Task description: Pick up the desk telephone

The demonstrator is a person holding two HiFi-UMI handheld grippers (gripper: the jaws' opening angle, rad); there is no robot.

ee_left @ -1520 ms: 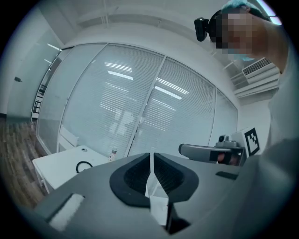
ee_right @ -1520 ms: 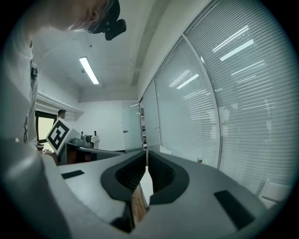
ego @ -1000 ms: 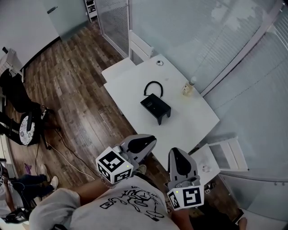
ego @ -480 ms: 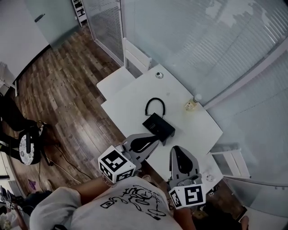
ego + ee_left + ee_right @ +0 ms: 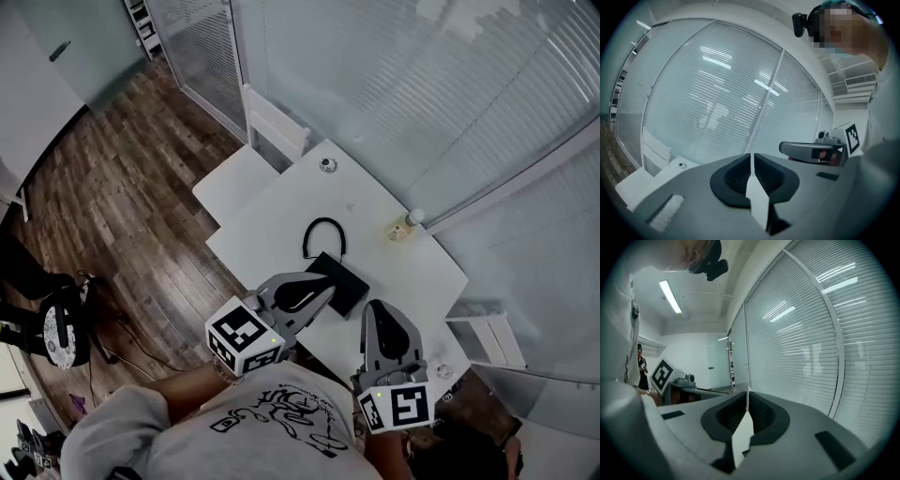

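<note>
Left gripper (image 5: 322,285) and right gripper (image 5: 379,307): both jaw pairs pressed together, holding nothing; desk telephone (image 5: 345,284) lies on table (image 5: 272,230).

I'm looking down on a white worktop (image 5: 272,234) that is standing on a wooden floor (image 5: 122,178). A black desk telephone (image 5: 342,283) is lying toward its near edge. A black cord (image 5: 324,225) is curling in a loop just beyond the phone, on the far side. A small bottle (image 5: 405,226) is standing upright by the right edge. A small round object (image 5: 326,165) is sitting at the far corner, well apart from the rest.
</note>
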